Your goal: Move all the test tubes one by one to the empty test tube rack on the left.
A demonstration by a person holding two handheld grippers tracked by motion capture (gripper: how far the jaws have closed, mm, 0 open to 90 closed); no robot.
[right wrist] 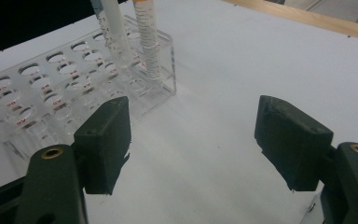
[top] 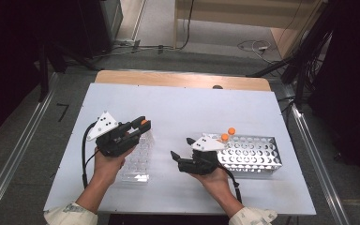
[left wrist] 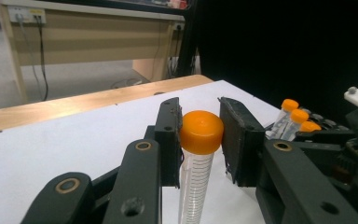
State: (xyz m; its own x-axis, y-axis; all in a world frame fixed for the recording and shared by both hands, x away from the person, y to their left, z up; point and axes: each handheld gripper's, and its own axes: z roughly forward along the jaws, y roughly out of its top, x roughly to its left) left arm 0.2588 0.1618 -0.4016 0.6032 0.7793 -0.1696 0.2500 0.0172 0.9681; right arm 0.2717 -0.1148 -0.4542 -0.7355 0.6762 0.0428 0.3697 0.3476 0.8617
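On the white table point(top: 178, 108) in the high view: left gripper point(top: 138, 127) clamped on an orange-capped tube point(top: 145, 123) above the clear rack point(top: 138, 159); right gripper point(top: 182, 147) spread wide, empty, just beside the metal rack point(top: 251, 154). Bare board between and beyond them. Grey floor and cables past the wooden far edge.

Left gripper view: pads pressed on the tube point(left wrist: 200, 140) under its cap; lower end cut off.

Right gripper view: jaws apart over bare surface, clear rack point(right wrist: 74, 88) near, two tubes' tops cropped.
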